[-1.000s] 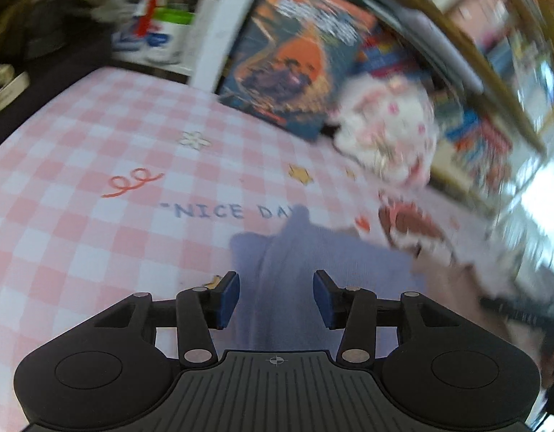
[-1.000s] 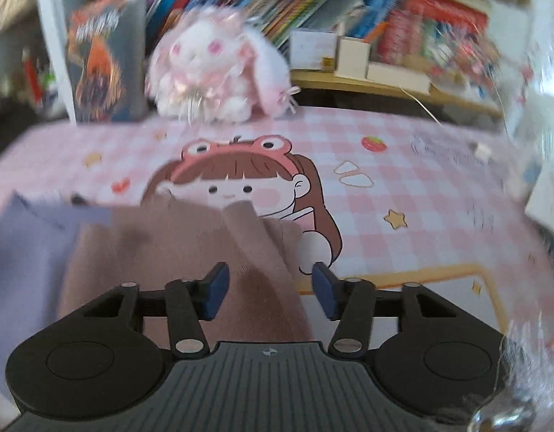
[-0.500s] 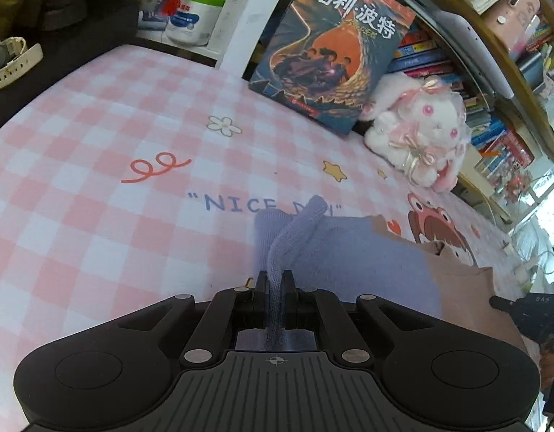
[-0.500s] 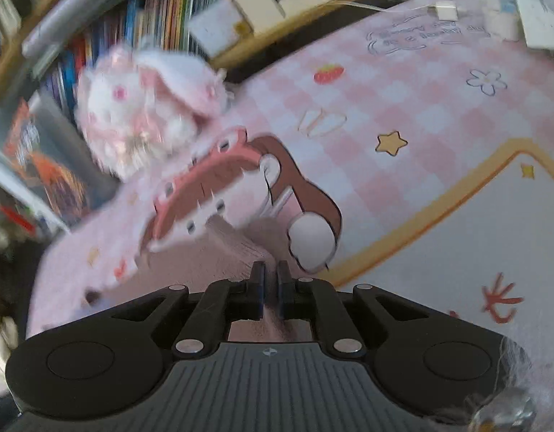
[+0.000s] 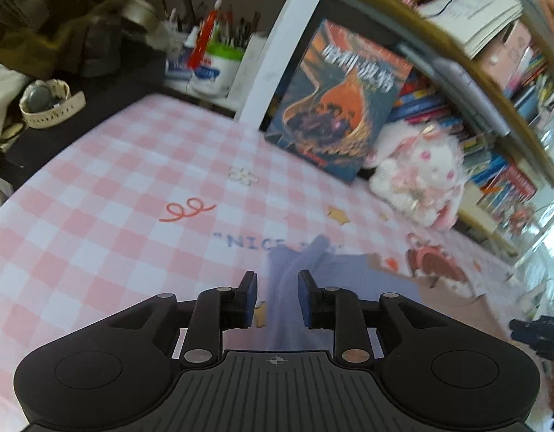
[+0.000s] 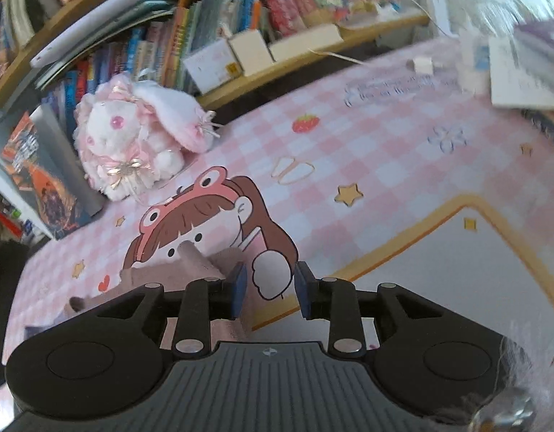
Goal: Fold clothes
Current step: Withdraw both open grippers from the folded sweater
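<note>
Nearest in the left wrist view, the left gripper (image 5: 277, 298) stands with its jaws apart and nothing pinched; a raised ridge of the lavender garment (image 5: 295, 288) runs up between the blue pads without being clamped. In the right wrist view, the right gripper (image 6: 269, 293) is likewise parted and empty, with the mauve-brown garment (image 6: 205, 270) lying just left of it and partly behind its left pad.

Both pieces lie rumpled on the pink checked worktop (image 5: 115, 198), the lavender one to the left, the brown one to its right, their edges meeting or overlapping. Neither looks like a tidy fold, so I judge the work to be between grasps. This would fit either a release after a lift or an approach to a fresh hold.

Farther off stand a plush rabbit (image 6: 140, 136) and a propped book (image 5: 342, 108) against the shelves.
</note>
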### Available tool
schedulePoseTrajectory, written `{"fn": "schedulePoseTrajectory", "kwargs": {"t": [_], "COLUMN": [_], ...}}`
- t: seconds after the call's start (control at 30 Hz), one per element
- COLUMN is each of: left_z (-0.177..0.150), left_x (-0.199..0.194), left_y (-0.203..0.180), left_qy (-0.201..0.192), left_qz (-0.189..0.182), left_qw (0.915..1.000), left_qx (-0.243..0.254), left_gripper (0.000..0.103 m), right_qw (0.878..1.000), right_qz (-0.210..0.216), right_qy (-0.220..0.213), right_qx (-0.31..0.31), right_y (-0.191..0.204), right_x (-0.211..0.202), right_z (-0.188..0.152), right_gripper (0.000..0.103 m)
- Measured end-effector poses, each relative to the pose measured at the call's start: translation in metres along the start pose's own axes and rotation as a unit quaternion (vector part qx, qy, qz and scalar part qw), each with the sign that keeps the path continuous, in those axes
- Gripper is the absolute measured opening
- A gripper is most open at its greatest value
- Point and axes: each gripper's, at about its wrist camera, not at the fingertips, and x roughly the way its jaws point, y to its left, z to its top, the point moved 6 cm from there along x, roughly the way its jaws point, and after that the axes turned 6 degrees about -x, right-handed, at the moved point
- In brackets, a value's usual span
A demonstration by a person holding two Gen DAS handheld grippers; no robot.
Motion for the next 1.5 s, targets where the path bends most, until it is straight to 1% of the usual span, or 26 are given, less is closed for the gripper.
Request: {"fn": "schedulePoseTrajectory", "kwargs": {"t": [0.07, 0.1, 0.2, 0.3, 0.43, 0.57, 0.6, 0.67, 0.7, 0.73, 0.8, 0.9, 1.03, 1.13, 1.17, 1.2, 1.23, 1.27, 1.3, 1.37, 1.4, 1.47, 1.5], "left_z": [-0.005, -0.009, -0.024, -0.042, -0.066, -0.087, -0.091, -0.1, -0.103, -0.106, -0.11, -0.117, -0.123, -0.129, -0.131, -0.133, -0.136, -0.138, -0.141, -0.144, -0.146, -0.146, -0.146], "left_x": [-0.007, -0.009, -0.016, -0.018, -0.019, -0.023, -0.025, -0.03, -0.033, -0.036, -0.043, -0.052, -0.057, -0.061, -0.062, -0.063, -0.064, -0.066, -0.067, -0.067, -0.066, -0.061, -0.058], "left_y": [-0.009, -0.015, -0.03, -0.044, -0.07, -0.091, -0.094, -0.096, -0.096, -0.097, -0.097, -0.097, -0.1, -0.103, -0.103, -0.102, -0.102, -0.101, -0.101, -0.099, -0.098, -0.098, -0.098], "left_qy": [-0.007, -0.01, -0.018, -0.018, -0.009, -0.01, -0.011, -0.015, -0.017, -0.019, -0.028, -0.038, -0.041, -0.043, -0.043, -0.043, -0.044, -0.044, -0.045, -0.043, -0.042, -0.035, -0.031], "left_qz": [-0.008, -0.01, -0.009, 0.005, 0.012, 0.027, 0.033, 0.05, 0.058, 0.065, 0.077, 0.094, 0.113, 0.117, 0.118, 0.119, 0.121, 0.122, 0.123, 0.122, 0.122, 0.116, 0.112], "left_qw": [0.9999, 0.9999, 0.9996, 0.9991, 0.9989, 0.9987, 0.9984, 0.9973, 0.9965, 0.9957, 0.994, 0.9909, 0.9879, 0.9861, 0.9851, 0.9842, 0.9836, 0.9831, 0.9829, 0.9827, 0.9826, 0.9836, 0.9844], "left_qx": [-0.004, -0.007, -0.02, -0.039, -0.044, -0.043, -0.044, -0.053, -0.058, -0.064, -0.072, -0.087, -0.099, -0.11, -0.117, -0.124, -0.127, -0.129, -0.13, -0.132, -0.134, -0.133, -0.132], "left_gripper": [0.027, 0.031, 0.04, 0.047, 0.047, 0.047, 0.047, 0.047, 0.047, 0.047, 0.047, 0.047, 0.047, 0.047, 0.047, 0.047, 0.048, 0.051, 0.054, 0.056, 0.057, 0.058, 0.06], "right_qw": [1.0, 0.999, 0.995, 0.988, 0.979, 0.97, 0.967, 0.961, 0.959, 0.959, 0.96, 0.96, 0.964, 0.966, 0.964, 0.964, 0.965, 0.966, 0.968, 0.969, 0.97, 0.971, 0.972], "right_qz": [0.0, 0.005, 0.02, 0.036, 0.071, 0.103, 0.114, 0.127, 0.13, 0.131, 0.141, 0.166, 0.161, 0.16, 0.159, 0.157, 0.152, 0.147, 0.141, 0.133, 0.129, 0.12, 0.115], "right_qy": [-0.005, -0.006, -0.004, 0.004, 0.019, 0.029, 0.032, 0.041, 0.048, 0.056, 0.067, 0.061, 0.078, 0.085, 0.084, 0.082, 0.08, 0.078, 0.074, 0.066, 0.062, 0.055, 0.052], "right_qx": [-0.023, -0.042, -0.096, -0.147, -0.189, -0.218, -0.226, -0.241, -0.246, -0.245, -0.232, -0.218, -0.199, -0.187, -0.194, -0.201, -0.199, -0.198, -0.196, -0.197, -0.197, -0.198, -0.198], "right_y": [0.002, 0.006, 0.017, 0.025, 0.034, 0.046, 0.05, 0.055, 0.055, 0.053, 0.045, 0.037, 0.023, 0.015, 0.015, 0.015, 0.013, 0.012, 0.01, 0.006, 0.004, 0.002, 0.001], "right_x": [-0.004, -0.004, -0.001, 0.004, 0.015, 0.027, 0.03, 0.038, 0.043, 0.048, 0.053, 0.044, 0.057, 0.062, 0.06, 0.059, 0.058, 0.057, 0.054, 0.046, 0.042, 0.031, 0.025], "right_z": [0.003, 0.004, 0.006, 0.009, 0.014, 0.018, 0.018, 0.016, 0.015, 0.015, 0.016, 0.022, 0.02, 0.016, 0.015, 0.014, 0.014, 0.014, 0.015, 0.014, 0.014, 0.012, 0.01], "right_gripper": [0.034, 0.037, 0.038, 0.038, 0.038, 0.038, 0.037, 0.027, 0.01, 0.005, 0.004, 0.004, 0.004, 0.005, 0.005, 0.007, 0.014, 0.018, 0.026, 0.031, 0.036, 0.042, 0.049]}}
